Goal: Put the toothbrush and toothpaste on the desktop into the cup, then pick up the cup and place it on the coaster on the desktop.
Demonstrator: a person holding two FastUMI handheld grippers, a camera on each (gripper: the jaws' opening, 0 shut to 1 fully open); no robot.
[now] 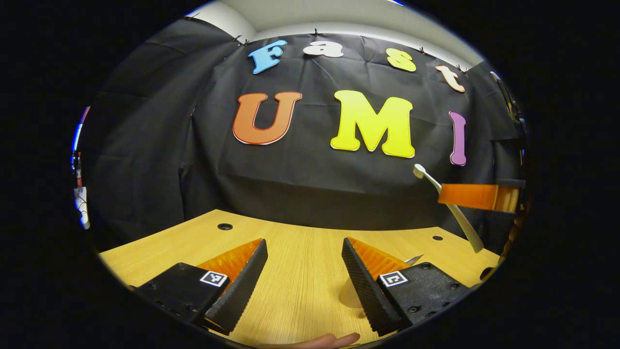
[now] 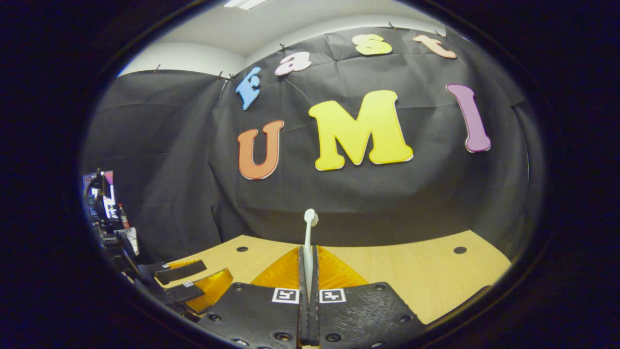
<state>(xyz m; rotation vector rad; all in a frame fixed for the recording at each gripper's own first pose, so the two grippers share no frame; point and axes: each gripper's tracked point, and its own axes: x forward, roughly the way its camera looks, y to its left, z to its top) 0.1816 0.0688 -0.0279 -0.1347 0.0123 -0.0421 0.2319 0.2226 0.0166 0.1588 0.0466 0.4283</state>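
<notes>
Toothbrush point(image 2: 308, 242) clamped in right gripper point(image 2: 308, 271); no readable branding.

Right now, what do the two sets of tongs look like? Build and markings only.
The left tongs and right tongs share one build. Each has two wedge-shaped fingers with ribbed backs, a square black-and-white tag on each base and screw heads in the mounts. The left pair's inner faces are ridged.

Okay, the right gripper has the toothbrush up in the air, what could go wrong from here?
1. The right gripper pinches the toothbrush low on its thin handle, most of it sticking out beyond the fingers; it could pivot or slip during the move.
2. The left gripper hangs open over the desktop close by, so the two may collide.
</notes>
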